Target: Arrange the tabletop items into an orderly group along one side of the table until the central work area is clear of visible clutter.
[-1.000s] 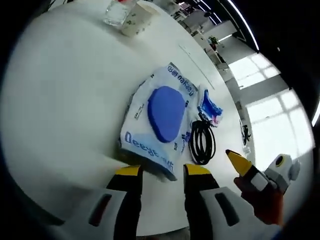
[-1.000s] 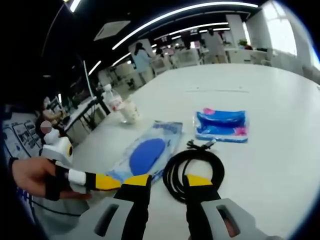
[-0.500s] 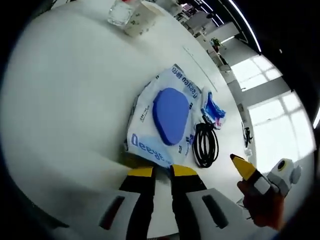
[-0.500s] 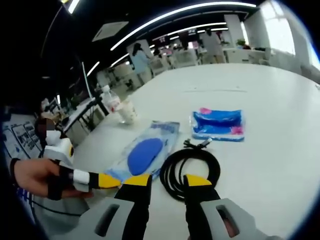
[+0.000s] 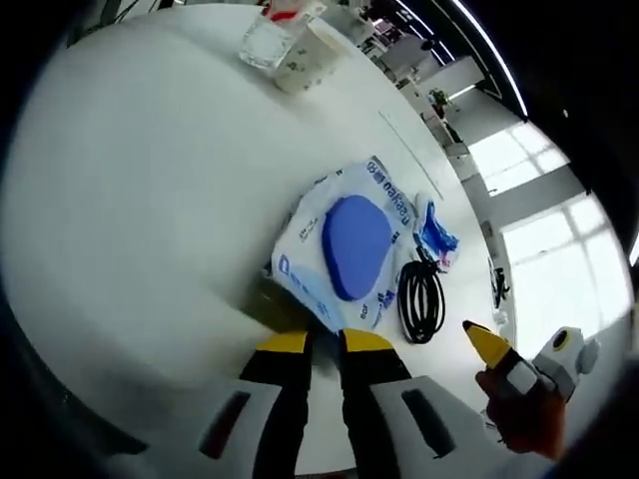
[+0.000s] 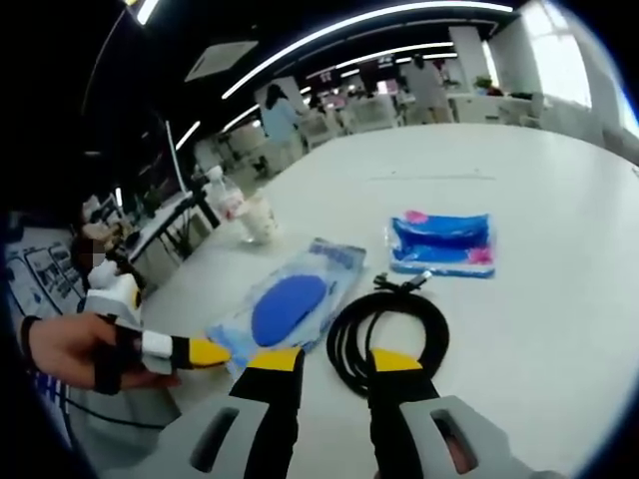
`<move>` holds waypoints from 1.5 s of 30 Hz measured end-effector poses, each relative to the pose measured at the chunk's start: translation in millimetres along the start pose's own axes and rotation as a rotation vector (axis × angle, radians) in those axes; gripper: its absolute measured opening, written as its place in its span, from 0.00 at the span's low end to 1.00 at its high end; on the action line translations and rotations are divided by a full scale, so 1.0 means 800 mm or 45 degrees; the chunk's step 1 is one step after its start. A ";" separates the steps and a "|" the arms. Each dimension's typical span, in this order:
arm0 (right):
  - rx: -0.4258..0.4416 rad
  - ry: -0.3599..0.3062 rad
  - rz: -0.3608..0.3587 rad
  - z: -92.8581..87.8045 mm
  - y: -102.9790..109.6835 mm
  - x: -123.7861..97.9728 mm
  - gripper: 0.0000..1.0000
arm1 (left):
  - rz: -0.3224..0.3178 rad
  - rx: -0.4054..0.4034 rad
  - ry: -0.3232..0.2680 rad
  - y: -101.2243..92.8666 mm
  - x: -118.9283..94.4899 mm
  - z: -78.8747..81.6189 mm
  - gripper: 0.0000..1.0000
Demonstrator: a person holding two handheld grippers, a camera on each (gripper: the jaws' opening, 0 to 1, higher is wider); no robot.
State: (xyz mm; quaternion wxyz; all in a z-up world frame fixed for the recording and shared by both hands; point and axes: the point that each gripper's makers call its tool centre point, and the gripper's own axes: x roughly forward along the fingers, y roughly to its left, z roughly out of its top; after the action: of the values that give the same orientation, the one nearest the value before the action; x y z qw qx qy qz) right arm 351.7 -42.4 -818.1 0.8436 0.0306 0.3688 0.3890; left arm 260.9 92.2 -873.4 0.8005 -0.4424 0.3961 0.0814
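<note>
Bright ceiling strips (image 6: 329,45) + window (image 5: 544,249) glare; white table (image 5: 130,200) washed out; fisheye-warped, soft edges

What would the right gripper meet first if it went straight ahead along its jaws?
Most likely the coiled black cable, which lies on the white table just beyond the right gripper and its open jaws. Past the coil lies the blue packet. Depth is hard to judge, so it might pass above.

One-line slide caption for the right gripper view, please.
Open right gripper over a coiled black cable, beside a wipes pack and blue pouch on a white table.
</note>
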 end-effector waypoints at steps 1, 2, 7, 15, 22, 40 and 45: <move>-0.001 0.001 0.001 0.000 0.001 0.001 0.23 | 0.002 -0.002 -0.003 0.002 -0.001 0.002 0.06; -0.001 0.002 0.002 0.000 0.000 0.000 0.23 | 0.006 -0.007 -0.011 0.004 -0.002 0.005 0.06; -0.007 0.006 0.010 0.002 0.004 0.003 0.22 | 0.016 -0.001 -0.027 0.010 -0.008 0.013 0.05; -0.016 0.020 0.024 0.000 0.012 0.009 0.22 | 0.039 0.020 -0.022 0.024 -0.017 0.015 0.05; -0.015 0.037 0.030 -0.002 0.016 0.015 0.22 | 0.068 0.070 -0.009 0.041 -0.028 0.019 0.05; -0.018 0.096 0.065 -0.016 0.027 0.029 0.20 | 0.127 0.192 0.023 0.079 -0.049 0.042 0.05; -0.023 0.108 0.074 -0.015 0.031 0.037 0.20 | 0.150 0.239 0.022 0.084 -0.053 0.053 0.05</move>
State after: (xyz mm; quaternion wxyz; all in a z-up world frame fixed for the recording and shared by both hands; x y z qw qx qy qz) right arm 340.9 -8.2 -836.4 0.8159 0.0172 0.3996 0.4175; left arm 223.9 173.9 -874.1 0.8288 -0.3422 0.4340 0.0870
